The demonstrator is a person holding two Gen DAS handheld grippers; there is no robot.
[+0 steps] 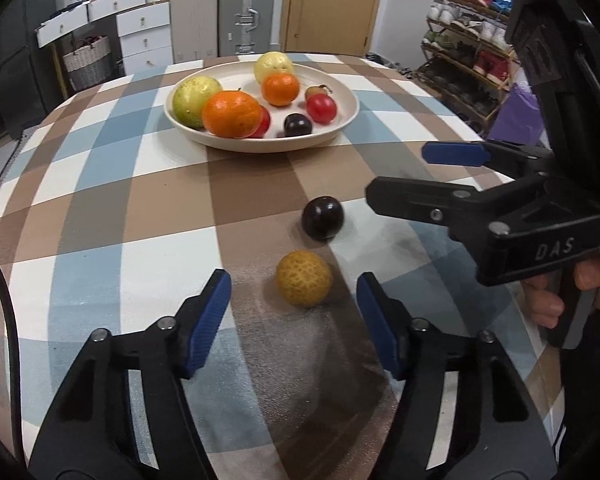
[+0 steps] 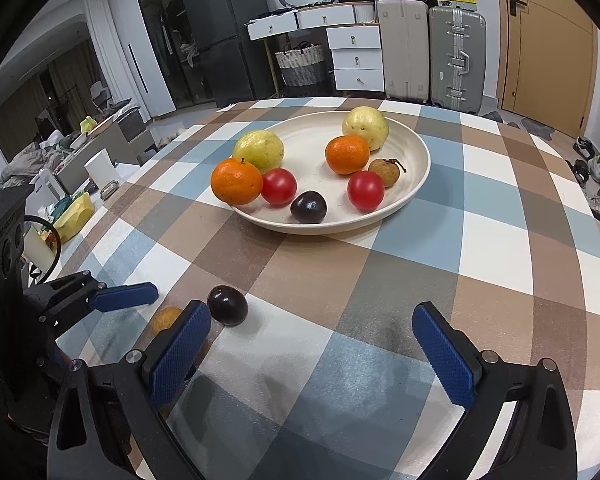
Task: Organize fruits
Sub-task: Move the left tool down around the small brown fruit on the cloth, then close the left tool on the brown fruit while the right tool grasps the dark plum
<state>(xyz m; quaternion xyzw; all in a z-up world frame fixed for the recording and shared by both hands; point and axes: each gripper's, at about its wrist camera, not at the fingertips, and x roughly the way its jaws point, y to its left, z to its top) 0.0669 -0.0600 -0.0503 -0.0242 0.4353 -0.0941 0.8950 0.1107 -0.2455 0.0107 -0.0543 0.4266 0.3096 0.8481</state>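
Left gripper (image 1: 294,306) stood apart, jaws empty, pads clear of the yellow fruit (image 1: 304,283) lying on the checked cloth (image 1: 140,208) just ahead of and between the fingertips. Fruit near-round, pitted skin; no long axis or stem end could be told. Dark plum (image 1: 323,217) lay just beyond it, slightly right, apart from it. Plate (image 1: 340,120) of fruit sat well ahead.

Right gripper (image 2: 312,328) stood wide apart, empty, over bare cloth; plum (image 2: 227,305) lay just outside its left finger tip.

Left view alone showed the yellow fruit whole, plus the hand (image 1: 556,292) on the right gripper's handle. Right view showed that fruit only as a sliver behind its left finger (image 2: 166,320).
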